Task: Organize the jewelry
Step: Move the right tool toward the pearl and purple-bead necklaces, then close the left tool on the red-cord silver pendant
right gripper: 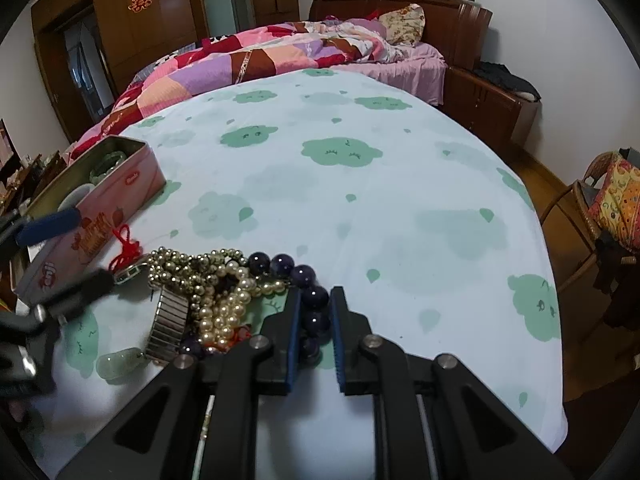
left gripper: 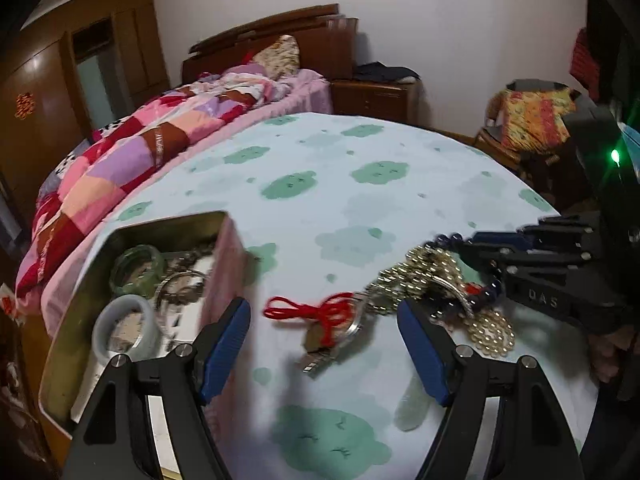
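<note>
Right now the tangled heap of gold-bead chains, cream pearl strands and dark purple round beads (right gripper: 224,288) sits at the near edge of the table under the pale blue cloth with green cloud print (right gripper: 360,184). Ribbed silver metal watch band (right gripper: 168,326) lies on the heap's left side, pale green jade pendant (right gripper: 118,362) just left of that on the cloth. Red knotted cord (left gripper: 320,310) lies left of the heap, tied to a silver watch (left gripper: 352,326). Right gripper (right gripper: 314,320) has its jaws nearly closed, with the purple bead strand (right gripper: 308,292) running into the narrow gap; can't tell whether the pads actually press it. Left gripper (left gripper: 324,356) is wide open with nothing between the fingers, hovering over the cord and watch. Open pink rectangular tin box (left gripper: 224,264) stands at the far left of the table, holding a green jade bangle (left gripper: 138,266), a pale grey-white bangle (left gripper: 124,330) and a thin silver bangle (left gripper: 180,292). Beyond the table, a bed with a pink and purple patchwork quilt (right gripper: 256,64); to the far right, a wicker chair with an orange floral cushion (right gripper: 616,200).
</note>
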### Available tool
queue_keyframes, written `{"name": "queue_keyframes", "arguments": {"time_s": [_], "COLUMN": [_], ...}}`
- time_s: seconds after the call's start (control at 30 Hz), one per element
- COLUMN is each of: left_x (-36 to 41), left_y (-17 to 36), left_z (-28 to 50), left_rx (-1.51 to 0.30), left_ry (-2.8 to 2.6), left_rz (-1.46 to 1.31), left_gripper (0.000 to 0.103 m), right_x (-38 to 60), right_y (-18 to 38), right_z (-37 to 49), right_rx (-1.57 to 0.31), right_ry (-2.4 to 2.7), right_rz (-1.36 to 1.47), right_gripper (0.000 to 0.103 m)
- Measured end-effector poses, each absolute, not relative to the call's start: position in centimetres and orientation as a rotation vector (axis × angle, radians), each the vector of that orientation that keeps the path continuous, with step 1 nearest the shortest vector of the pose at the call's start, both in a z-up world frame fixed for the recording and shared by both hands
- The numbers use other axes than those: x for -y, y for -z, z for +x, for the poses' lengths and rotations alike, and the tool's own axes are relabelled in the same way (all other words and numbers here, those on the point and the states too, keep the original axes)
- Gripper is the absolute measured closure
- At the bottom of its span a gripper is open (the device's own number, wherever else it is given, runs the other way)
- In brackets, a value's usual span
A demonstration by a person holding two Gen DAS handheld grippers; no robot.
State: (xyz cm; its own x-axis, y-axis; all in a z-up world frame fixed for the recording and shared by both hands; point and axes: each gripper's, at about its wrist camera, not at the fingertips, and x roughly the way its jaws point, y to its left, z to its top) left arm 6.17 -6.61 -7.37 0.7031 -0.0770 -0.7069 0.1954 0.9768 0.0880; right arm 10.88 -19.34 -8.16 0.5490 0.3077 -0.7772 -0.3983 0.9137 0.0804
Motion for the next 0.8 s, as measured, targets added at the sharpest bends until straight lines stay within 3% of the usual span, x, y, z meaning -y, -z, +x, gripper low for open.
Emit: {"name": "queue_keyframes", "arguments": {"time_s": [0.17,0.37,0.43,0.47,0.57,0.67,0.8], "left_x": [6.2,5.4,5.6,5.5,5.4,5.5,4.5], "left_y": [8.0,8.4,8.5,8.4,8.5,8.8,7.3], "left_z": [7.5,8.6,8.8,8.8,8.9,8.7,7.7], "left_rx": [-0.811,-0.829,-0.83,-0.823,-0.841,-0.858,-0.817], "left_ry": [0.155,0.159,0.156,0.151,0.178,0.207,0.213], "left_rz": [0.128,0.06,0.072,0.068,0.065,0.064,0.017], "left_gripper": [0.04,0.041,0.046,0.051,0.097,0.103,0.103], "right_x": [19.4,19.3,19.2,19.3,19.2,19.2,19.2], "right_y": [8.2,8.2,8.2,8.2,8.1,8.1,8.1], "right_z": [10.9,10.7,10.7,10.7,10.6,10.6,10.6], "right_rx": [-0.896,-0.892,-0.891,-0.89,-0.891,-0.891,-0.892], "right_ry": [-0.418,-0.419,-0.42,-0.419,-0.42,-0.419,-0.424], "right_rz": [-0.114,-0.13,-0.138,-0.14,-0.138,-0.137,-0.126], "right_gripper": [0.086,0.084,0.083,0.083,0.083,0.083,0.083]}}
